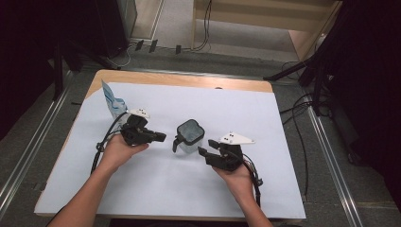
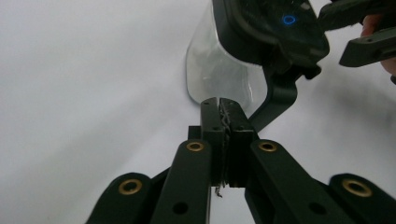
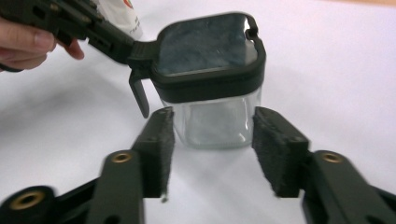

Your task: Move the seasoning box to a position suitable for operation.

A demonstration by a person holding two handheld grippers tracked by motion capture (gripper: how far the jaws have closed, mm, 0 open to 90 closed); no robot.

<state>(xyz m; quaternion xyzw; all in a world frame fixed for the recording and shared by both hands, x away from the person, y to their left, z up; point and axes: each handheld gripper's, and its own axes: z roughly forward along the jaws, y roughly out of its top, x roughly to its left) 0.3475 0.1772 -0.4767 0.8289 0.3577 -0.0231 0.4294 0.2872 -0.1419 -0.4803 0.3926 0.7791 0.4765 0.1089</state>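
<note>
A small clear jar (image 1: 190,135) with a black lid (image 3: 205,46) and a hanging black latch (image 3: 140,98) stands mid-table on the white sheet. My left gripper (image 1: 163,137) lies level to the jar's left. Its jaws are shut together on nothing, as the left gripper view (image 2: 219,105) shows, and its tip reaches the lid's corner by the latch. My right gripper (image 1: 205,149) comes from the jar's right, open. In the right gripper view (image 3: 212,116) its two padded fingers (image 3: 161,140) flank the jar's glass base (image 3: 215,126) without pressing on it.
A blue and white pouch (image 1: 112,101) stands at the back left, just behind the left hand. A white sheet (image 1: 165,189) covers most of the wooden table (image 1: 189,80). Cables, stands and floor rails surround the table.
</note>
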